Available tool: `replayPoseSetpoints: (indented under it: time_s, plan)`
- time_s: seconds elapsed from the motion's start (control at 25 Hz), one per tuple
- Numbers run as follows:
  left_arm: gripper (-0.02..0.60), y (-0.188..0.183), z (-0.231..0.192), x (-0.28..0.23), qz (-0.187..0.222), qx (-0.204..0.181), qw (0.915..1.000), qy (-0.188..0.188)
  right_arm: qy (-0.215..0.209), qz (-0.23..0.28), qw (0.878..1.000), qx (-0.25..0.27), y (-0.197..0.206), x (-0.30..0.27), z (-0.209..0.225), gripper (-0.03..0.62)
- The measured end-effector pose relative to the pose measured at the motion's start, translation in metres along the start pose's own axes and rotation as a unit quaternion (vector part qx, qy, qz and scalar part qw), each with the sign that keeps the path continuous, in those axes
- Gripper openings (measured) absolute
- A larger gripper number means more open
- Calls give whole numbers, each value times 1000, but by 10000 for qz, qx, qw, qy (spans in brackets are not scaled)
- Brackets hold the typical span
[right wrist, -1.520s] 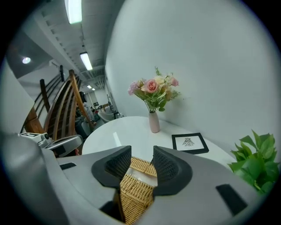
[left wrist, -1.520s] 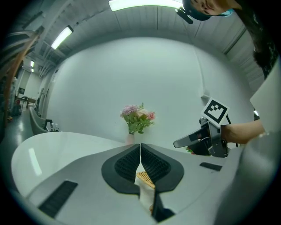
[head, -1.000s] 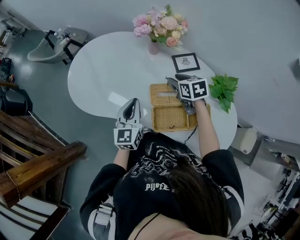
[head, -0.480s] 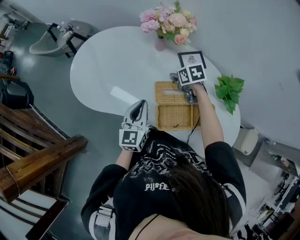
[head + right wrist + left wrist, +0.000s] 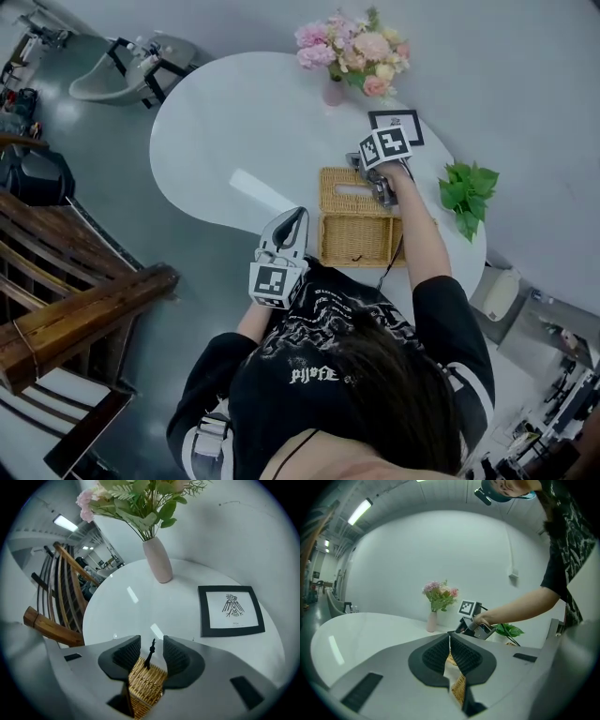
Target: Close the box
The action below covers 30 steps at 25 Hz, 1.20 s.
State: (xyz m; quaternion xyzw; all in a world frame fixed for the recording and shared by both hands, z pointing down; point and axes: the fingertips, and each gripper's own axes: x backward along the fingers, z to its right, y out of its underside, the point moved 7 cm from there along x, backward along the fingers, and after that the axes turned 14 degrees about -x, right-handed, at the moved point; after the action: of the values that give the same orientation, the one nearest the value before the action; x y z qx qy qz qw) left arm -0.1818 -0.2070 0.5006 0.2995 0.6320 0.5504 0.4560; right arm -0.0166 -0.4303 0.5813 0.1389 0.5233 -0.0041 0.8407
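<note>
The wicker box [image 5: 361, 225] lies open on the white round table [image 5: 234, 122]: its lid [image 5: 349, 187] is flat at the far side and its base [image 5: 361, 242] is nearer me. My right gripper [image 5: 358, 164] points steeply down at the lid's far edge. Its jaws have just been closing and still stand apart. A thin black clasp [image 5: 150, 654] rises between them above the wicker [image 5: 146, 686], and the pads [image 5: 126, 653] are clear of it. My left gripper [image 5: 298, 216] hangs off the table's near edge, shut and empty [image 5: 450, 635].
A pink vase of flowers [image 5: 354, 52] and a black picture frame [image 5: 395, 125] stand just beyond the box. A green plant [image 5: 466, 192] sits at the right edge. A wooden chair [image 5: 66, 309] is on the floor to the left.
My right gripper has sunk and tipped downward onto the lid's far edge, and the table now fills its view. The left gripper has hardly moved.
</note>
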Motion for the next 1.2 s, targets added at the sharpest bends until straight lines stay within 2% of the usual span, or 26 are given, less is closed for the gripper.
replayPoseSetpoints:
  time_s: [0.08, 0.16, 0.2, 0.24, 0.44, 0.56, 0.64, 0.8, 1.0, 1.2]
  plan:
    - [25, 1, -1, 1, -27, 7, 10000, -38, -2, -120, 9999, 17, 2, -4, 0, 171]
    - [25, 1, -2, 2, -49, -23, 10000, -56, 48, -188, 9998, 33, 4, -6, 0, 116]
    - [25, 1, -3, 3, -55, -42, 10000, -61, 97, -188, 9998, 54, 4, -6, 1, 57]
    - [25, 1, -3, 4, -62, -53, 9999, -72, 133, -177, 9997, 77, 4, -5, 0, 40]
    - [25, 3, -5, 6, 22, -16, 9999, -163, 138, -96, 9998, 110, 1, -3, -2, 37]
    - [25, 6, -4, 7, -116, -2, 9999, -7, 225, -17, 9995, 220, 0, 0, -3, 37]
    - [25, 6, -4, 8, -237, 3, 9996, 127, 202, 122, 9994, 247, -2, 6, -7, 35]
    - [25, 6, -3, 9, -217, 18, 9996, 203, 130, 505, 9979, 391, -7, 22, -18, 35]
    - [25, 6, -6, 7, -166, 212, 9992, 293, 354, 745, 9947, 611, -4, 44, -28, 35]
    - [25, 9, -9, 8, -140, 171, 9990, 398, 477, 1087, 9892, 858, -2, 66, -42, 35]
